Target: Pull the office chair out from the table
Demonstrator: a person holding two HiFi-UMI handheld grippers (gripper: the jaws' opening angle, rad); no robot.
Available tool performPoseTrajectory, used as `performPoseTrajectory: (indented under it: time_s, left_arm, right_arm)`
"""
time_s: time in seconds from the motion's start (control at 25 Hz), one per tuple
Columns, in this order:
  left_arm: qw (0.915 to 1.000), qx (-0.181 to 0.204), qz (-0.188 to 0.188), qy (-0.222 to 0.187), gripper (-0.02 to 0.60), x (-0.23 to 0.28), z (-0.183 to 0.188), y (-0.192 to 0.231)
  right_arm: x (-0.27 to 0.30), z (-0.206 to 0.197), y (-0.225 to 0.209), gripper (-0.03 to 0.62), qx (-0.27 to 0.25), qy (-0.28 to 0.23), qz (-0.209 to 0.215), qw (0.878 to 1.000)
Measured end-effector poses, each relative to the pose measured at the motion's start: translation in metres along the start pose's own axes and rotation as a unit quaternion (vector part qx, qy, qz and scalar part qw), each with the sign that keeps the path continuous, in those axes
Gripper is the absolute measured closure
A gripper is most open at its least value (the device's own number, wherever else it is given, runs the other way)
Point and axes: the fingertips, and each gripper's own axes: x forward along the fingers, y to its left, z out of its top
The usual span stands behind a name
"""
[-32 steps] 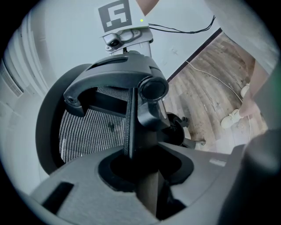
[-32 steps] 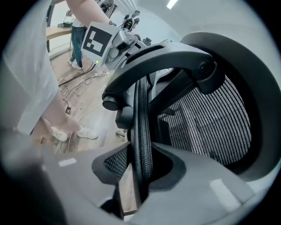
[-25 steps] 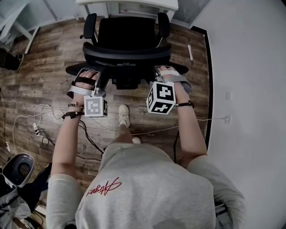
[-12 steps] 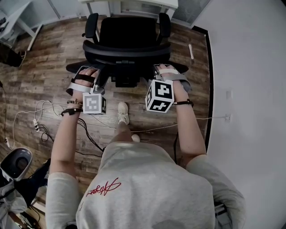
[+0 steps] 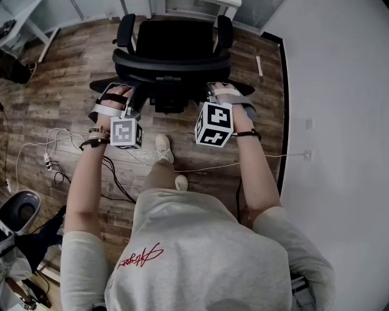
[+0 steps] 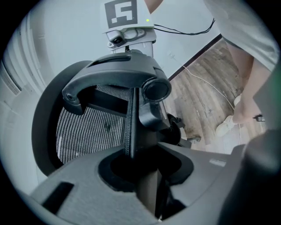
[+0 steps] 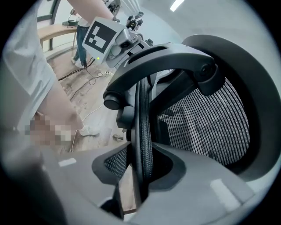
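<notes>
Gripping state: the left gripper (image 6: pixel 141 165) and the right gripper (image 7: pixel 139 163) are each clamped on the backrest rim (image 7: pixel 142 127) of the office chair (image 5: pixel 173 51), with one jaw on either face of the thin edge.
Chair position: the chair is seen on the wooden floor (image 5: pixel 67 67), near the white bench (image 5: pixel 230 3), with its back toward the person.
Slip risk: the thin, mesh-covered rim could be dragged out of the jaws if a caster catches.
Swivel risk: the chair could be twisted if one side is pulled harder.
Floor risk: the cables (image 5: pixel 47 159) and the shoe (image 5: pixel 162 147) could be run over.
Head view only: bench, cables and shoe are shown.
Gripper views only: the bite on the rim is shown.
</notes>
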Motion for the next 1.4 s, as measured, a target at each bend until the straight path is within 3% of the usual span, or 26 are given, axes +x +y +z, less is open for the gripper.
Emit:
performPoseTrajectory:
  time_s: [0.2,0.56,1.08,1.4]
  left_arm:
    - [0.9974,-0.021,-0.069,0.01,0.474,-0.009,-0.006,-0.012]
    - [0.9936,-0.029,-0.108,0.011,0.482,-0.023,-0.013,-0.024]
    - [0.99,-0.029,-0.138,0.009,0.485,-0.044,-0.016,-0.042]
    - [0.9916,-0.02,-0.128,-0.001,0.485,-0.073,0.004,-0.061]
  right_arm:
    - [-0.004,0.009,0.007,0.482,0.001,0.004,-0.001,1.0]
    - [-0.008,0.023,0.019,0.48,0.003,0.008,-0.013,1.0]
    - [-0.019,0.037,0.044,0.48,0.019,0.024,-0.02,0.999]
    - [-0.041,0.037,0.076,0.479,0.02,0.032,-0.035,0.999]
